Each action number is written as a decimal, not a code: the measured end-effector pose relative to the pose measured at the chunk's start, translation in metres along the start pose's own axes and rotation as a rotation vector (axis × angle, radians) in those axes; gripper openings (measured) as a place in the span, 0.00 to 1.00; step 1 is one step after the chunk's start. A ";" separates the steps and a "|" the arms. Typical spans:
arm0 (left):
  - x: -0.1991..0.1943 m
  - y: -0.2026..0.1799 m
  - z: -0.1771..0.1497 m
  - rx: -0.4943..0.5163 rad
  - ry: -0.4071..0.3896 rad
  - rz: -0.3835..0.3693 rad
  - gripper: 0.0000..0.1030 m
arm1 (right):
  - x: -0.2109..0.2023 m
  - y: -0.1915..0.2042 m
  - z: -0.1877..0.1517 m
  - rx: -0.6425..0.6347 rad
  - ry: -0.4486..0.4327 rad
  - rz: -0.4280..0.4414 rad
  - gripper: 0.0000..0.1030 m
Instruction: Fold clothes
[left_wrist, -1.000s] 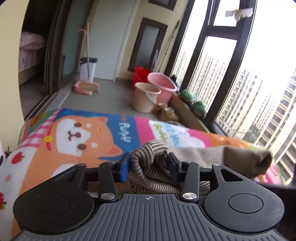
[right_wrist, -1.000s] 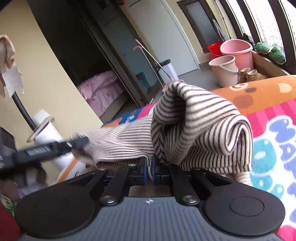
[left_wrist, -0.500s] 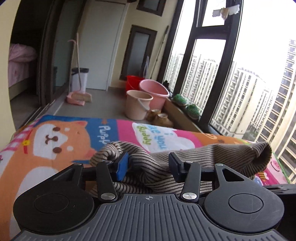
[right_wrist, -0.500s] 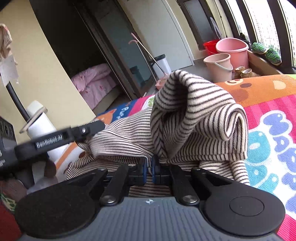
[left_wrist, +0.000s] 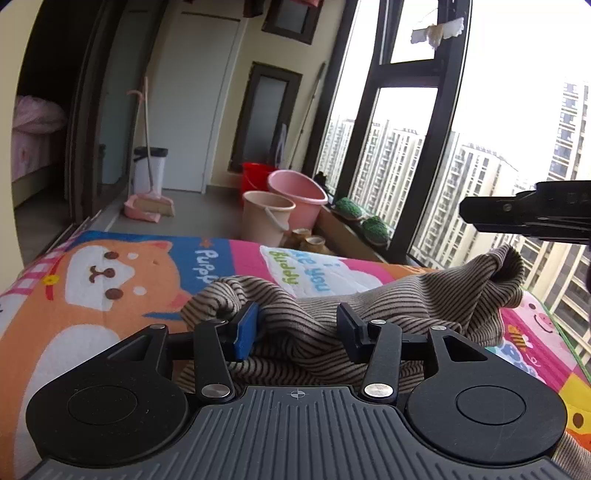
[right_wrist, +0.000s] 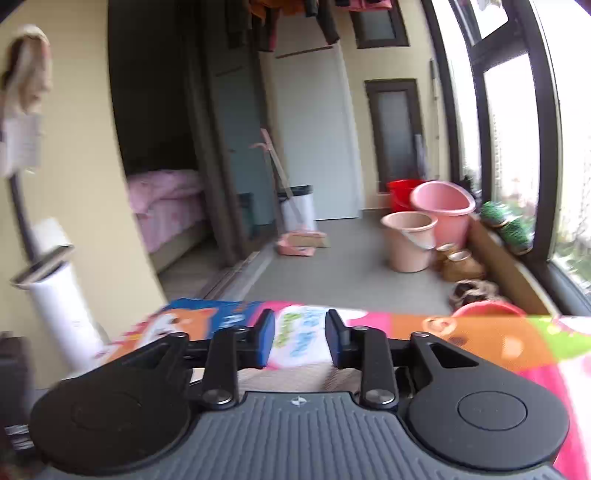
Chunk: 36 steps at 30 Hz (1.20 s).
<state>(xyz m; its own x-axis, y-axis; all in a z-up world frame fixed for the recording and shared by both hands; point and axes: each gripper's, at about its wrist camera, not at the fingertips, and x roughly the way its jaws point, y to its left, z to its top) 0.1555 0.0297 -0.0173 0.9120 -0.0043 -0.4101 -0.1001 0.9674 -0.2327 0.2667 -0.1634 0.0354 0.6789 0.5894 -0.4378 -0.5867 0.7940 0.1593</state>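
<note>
So both grippers have let go now. A second ago the right gripper (right_wrist: 299, 341) was pinched tight on a fold of the striped top (left_wrist: 369, 314) and holding it up; now its jaws are spread apart with nothing between them, and it's lifted clear above the cloth (it shows up as the black bar at the right edge of the left view). The left gripper (left_wrist: 295, 332) has opened wider too, jaws parted with the fabric bunched loosely between them, not squeezed as far as I can tell

The top is lying in a lumpy heap on the cartoon play mat (left_wrist: 110, 266), one end still humped up on the right. Looks to me like that fold got dropped rather than finished, so it'll probably need a regrasp and some smoothing

Around it: pink buckets (left_wrist: 295, 199) and a red one on the floor beyond, a broom and dustpan (left_wrist: 147, 206), a white bin. Nothing's sitting on the mat in the way; the main nuisance is the bunched fabric itself
</note>
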 end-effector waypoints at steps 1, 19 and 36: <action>0.000 0.002 0.000 -0.006 0.000 -0.005 0.50 | 0.009 -0.006 -0.003 0.024 0.035 -0.033 0.29; -0.014 0.019 0.003 -0.153 -0.110 -0.137 0.87 | 0.004 -0.044 -0.069 0.062 0.049 -0.140 0.29; 0.003 0.014 -0.001 -0.088 0.032 -0.047 0.91 | -0.010 -0.014 -0.030 0.087 0.005 0.024 0.40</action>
<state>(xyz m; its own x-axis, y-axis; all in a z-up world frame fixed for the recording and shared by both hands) 0.1567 0.0433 -0.0232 0.9036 -0.0586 -0.4244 -0.0933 0.9399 -0.3285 0.2548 -0.1850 0.0105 0.6626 0.6083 -0.4370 -0.5626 0.7894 0.2457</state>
